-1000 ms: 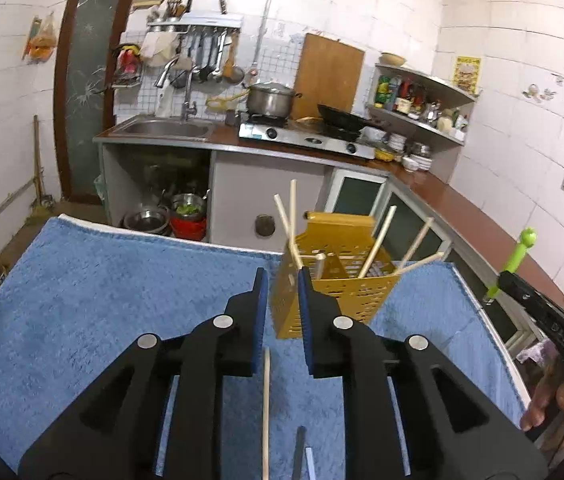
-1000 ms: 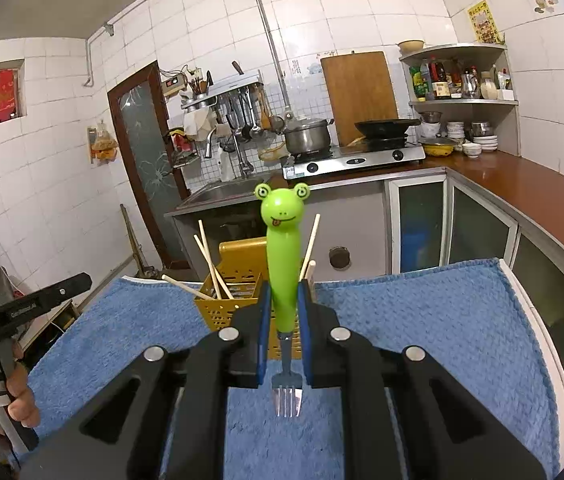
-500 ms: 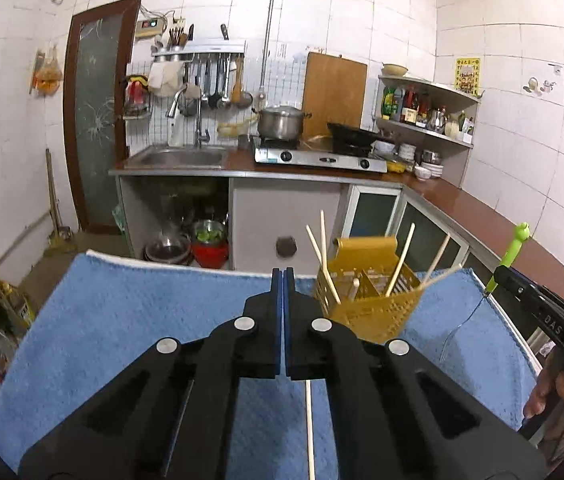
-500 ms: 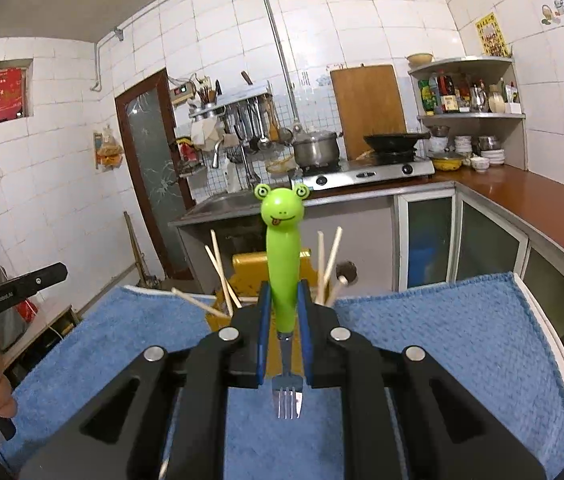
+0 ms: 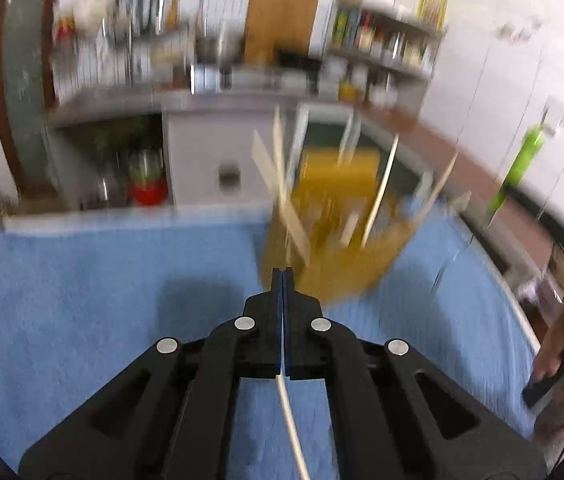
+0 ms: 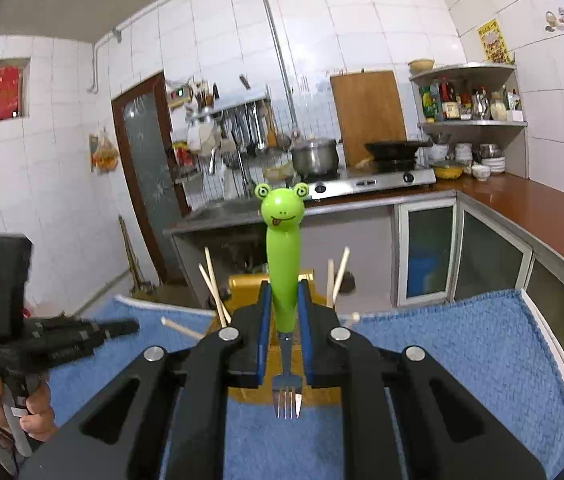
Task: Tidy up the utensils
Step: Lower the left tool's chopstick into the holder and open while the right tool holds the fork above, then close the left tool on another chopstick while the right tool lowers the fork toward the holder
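Left tool (image 5: pixel 283 276) lower, apparently pinching chopstick (image 5: pixel 291 424)

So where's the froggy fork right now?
In the right wrist view, the frog fork stands upright, clamped in the right hand-held gripper, frog head up and prongs down, just in front of the yellow utensil basket on the blue towel.

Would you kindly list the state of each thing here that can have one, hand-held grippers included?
Left hand-held gripper: shut on a chopstick.
Right hand-held gripper: shut on the fork, frog handle up, tines toward the camera.
Yellow holder: upright on the blue towel, chopsticks leaning out of it.
Pot: lid on, on the stove.
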A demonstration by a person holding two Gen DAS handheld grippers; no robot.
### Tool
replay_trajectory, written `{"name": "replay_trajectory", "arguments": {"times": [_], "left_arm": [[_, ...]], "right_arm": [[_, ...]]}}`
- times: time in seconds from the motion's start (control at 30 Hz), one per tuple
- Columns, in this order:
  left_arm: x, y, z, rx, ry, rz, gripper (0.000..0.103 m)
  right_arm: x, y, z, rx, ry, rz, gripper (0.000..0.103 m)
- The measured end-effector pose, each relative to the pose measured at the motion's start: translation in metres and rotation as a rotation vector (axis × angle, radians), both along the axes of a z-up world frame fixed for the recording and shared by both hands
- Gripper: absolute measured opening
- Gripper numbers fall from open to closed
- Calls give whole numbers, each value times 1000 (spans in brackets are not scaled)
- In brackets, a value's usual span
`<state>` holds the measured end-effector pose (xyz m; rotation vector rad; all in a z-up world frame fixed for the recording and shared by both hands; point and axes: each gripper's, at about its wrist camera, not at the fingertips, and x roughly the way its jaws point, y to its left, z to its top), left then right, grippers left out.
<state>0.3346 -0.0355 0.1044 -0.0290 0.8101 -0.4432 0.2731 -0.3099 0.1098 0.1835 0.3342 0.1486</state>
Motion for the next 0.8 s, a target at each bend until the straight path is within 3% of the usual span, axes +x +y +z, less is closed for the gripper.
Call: {"name": "replay_trajectory", "arguments": {"times": [0.1,0.17,0.3,0.43,0.57,0.67,0.7,0.8], "left_arm": [[7,-6,-56,94,184,-3,0],[6,-12,-74,136,221,-6,0],[9,-28,-99,204,311,0,15],[12,-44,-109,292,329,10,28],[16,-63,-125,353,353,20,28],[15,-69,-125,373,336,23,15],[16,-70,-125,376,333,26,6],[19,-65,-122,335,346,33,4]], "right_arm": [[3,-6,-10,-3,39,-14,14],[4,-7,-13,-5,59,-20,14],[4,-9,-18,-21,90,-32,14],[4,-13,-21,-20,102,-35,14],[5,-13,-24,-21,116,-33,14],[7,-10,-26,-26,126,-32,14],[8,-10,-27,-25,129,-31,14],[8,-8,-26,-26,129,-30,14]]}}
